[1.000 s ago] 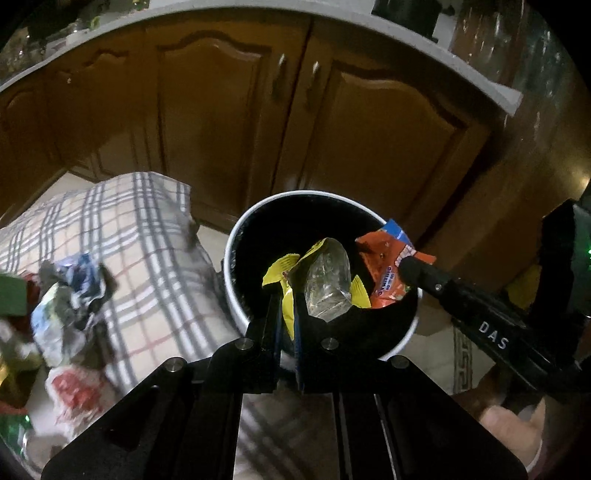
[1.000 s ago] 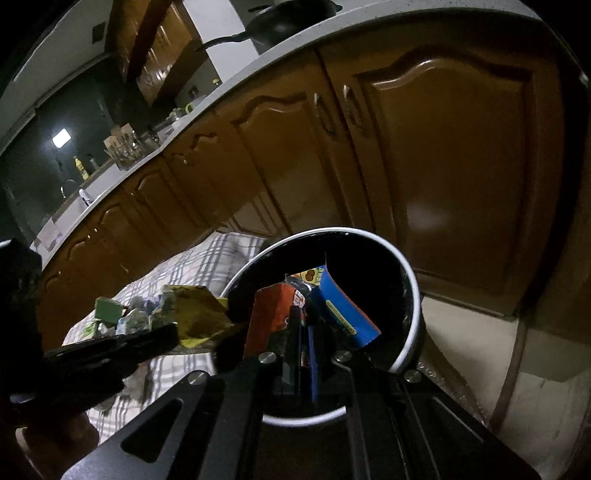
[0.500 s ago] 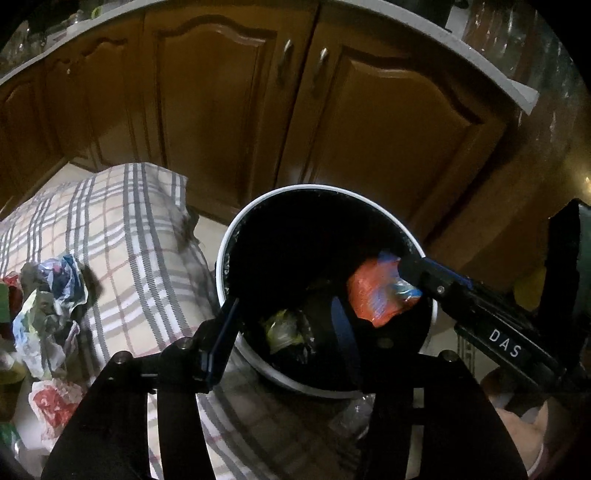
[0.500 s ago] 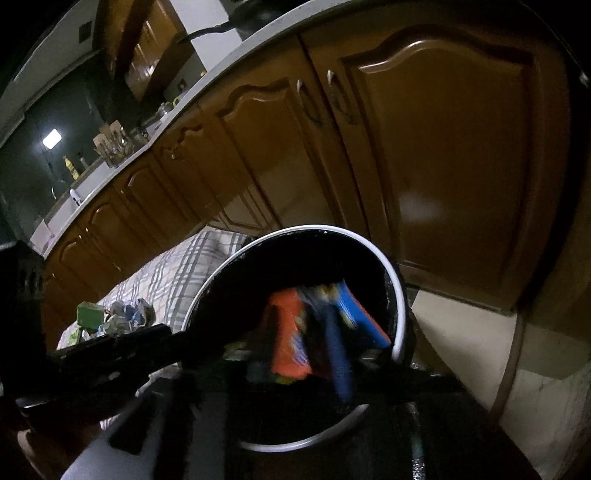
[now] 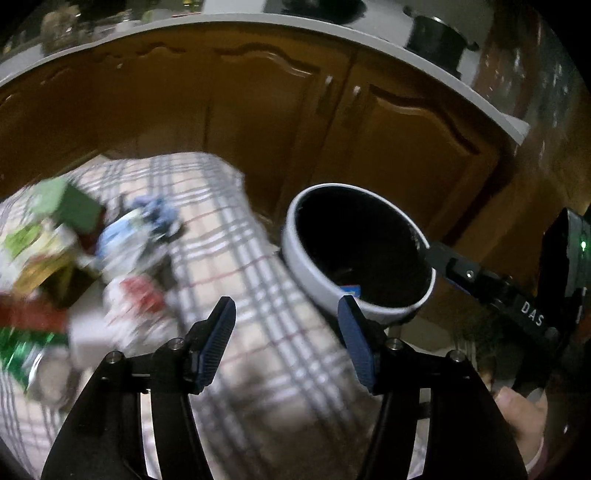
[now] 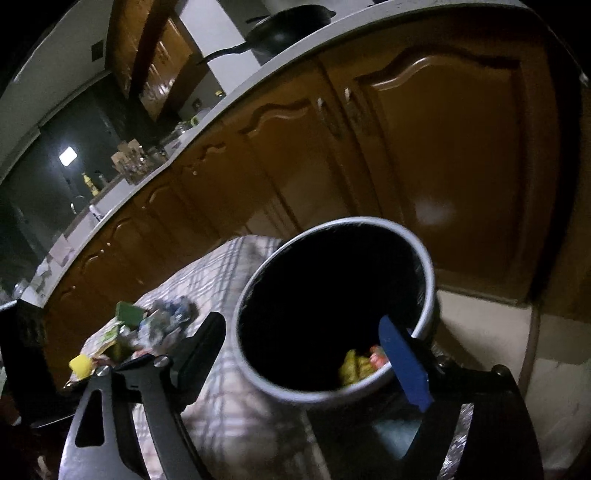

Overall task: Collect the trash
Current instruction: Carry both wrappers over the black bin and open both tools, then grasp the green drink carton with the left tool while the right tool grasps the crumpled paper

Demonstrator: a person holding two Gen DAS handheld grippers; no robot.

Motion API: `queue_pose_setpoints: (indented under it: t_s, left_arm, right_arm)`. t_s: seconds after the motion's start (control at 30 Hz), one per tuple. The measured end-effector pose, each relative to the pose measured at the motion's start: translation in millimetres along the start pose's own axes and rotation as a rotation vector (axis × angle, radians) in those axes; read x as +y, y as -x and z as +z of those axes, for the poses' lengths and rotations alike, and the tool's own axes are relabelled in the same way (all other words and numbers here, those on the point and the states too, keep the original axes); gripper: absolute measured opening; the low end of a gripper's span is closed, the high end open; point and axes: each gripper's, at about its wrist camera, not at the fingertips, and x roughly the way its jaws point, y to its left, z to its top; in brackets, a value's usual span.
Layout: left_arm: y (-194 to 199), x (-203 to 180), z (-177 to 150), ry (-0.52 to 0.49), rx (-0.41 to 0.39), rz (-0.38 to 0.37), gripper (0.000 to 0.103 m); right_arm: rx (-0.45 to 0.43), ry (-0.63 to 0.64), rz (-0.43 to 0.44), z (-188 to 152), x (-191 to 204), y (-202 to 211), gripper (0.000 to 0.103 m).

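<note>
- My left gripper (image 5: 286,330) stood with its jaws wide apart and nothing between them, hovering over the plaid cloth (image 5: 229,236) just left of the bin (image 5: 314,269).
- My right gripper (image 6: 306,354) was spread wide too, also empty, its blue pad (image 6: 404,363) poised at the bin's (image 6: 428,280) near rim, so anything let go there would fall straight in.
- The bin sat on the floor, tight against the cloth's right edge; I judged that placement kept each carry from pile to bin short.
- Inside it, wrappers (image 6: 360,363) in yellow and orange lay at the bottom, and a scrap of blue showed just behind the left gripper's right finger.
- The remaining trash (image 5: 74,266) lay in a loose heap on the left part of the cloth: a green box (image 5: 68,208), crumpled blue-and-white packaging, a red-printed wrapper, something shiny green at the edge. The blur kept me from naming more.
- I reckoned the job was partway done, with that heap the next target.
- The cloth was spread on a pale floor before brown cabinets (image 5: 258,110) under a light countertop (image 6: 295,59); a dark pan (image 6: 288,27) rested up there. The room was dim.
</note>
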Motion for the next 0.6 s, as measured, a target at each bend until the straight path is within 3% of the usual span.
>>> queue_pose_setpoints:
  t_s: [0.3,0.6]
  left_arm:
    - [50,51,-21,0.106,-0.06,0.036,0.058]
    - [77,99,-29,0.205,-0.09,0.068,0.058]
  right_arm:
    - [0.056,0.018,0.089,-38,43,2,0.087]
    - [0.108,0.061,0.15,-55,82,-13,0.087]
